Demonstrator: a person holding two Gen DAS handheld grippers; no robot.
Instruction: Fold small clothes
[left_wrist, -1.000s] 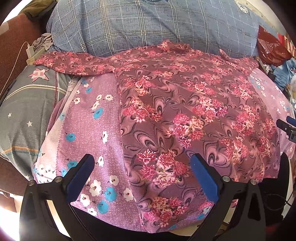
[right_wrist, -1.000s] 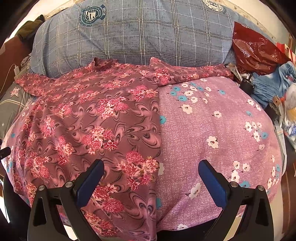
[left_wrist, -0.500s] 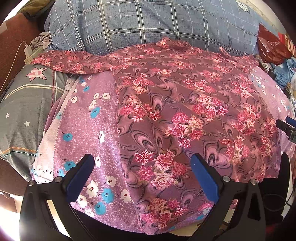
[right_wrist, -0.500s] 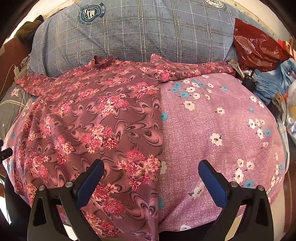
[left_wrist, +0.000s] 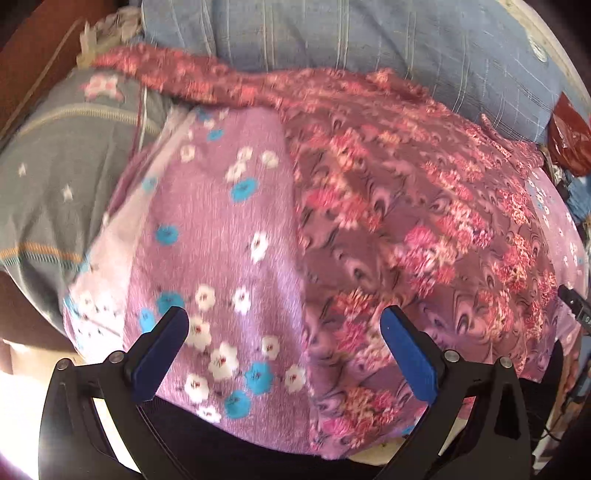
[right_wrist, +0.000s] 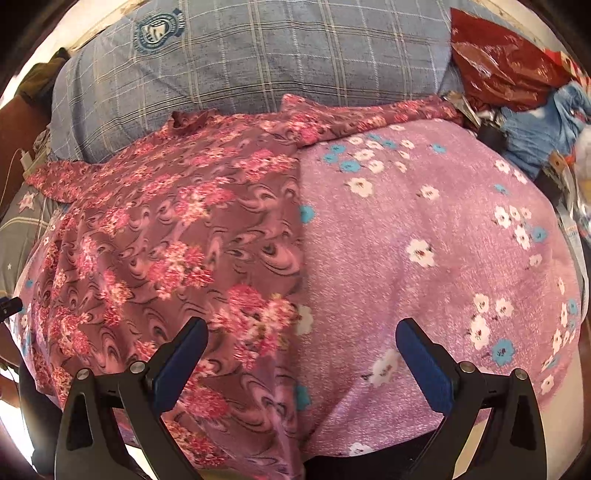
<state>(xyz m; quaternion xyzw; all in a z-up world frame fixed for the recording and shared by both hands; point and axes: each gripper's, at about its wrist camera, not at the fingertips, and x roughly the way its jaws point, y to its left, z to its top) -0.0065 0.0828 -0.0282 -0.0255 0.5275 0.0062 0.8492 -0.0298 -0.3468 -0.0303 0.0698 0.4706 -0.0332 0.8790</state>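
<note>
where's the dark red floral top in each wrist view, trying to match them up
Left wrist: the floral top fills the right half, with one sleeve running to the upper left.
Right wrist: the floral top fills the left half, its collar near the top centre.
Shared landmark: the blue plaid pillow lies behind it in both views.

Each tool is built from matte black plastic. On the left gripper (left_wrist: 283, 326) two angled arms are seen, each tipped with a flat blue pad (left_wrist: 159, 352). A round silver screw (left_wrist: 116, 356) is set just behind each pad, and another farther out on the frame. The right gripper (right_wrist: 302, 338) is made the same way, with blue pads (right_wrist: 424, 371) and silver screws (right_wrist: 137, 367) behind the jaws.
</note>
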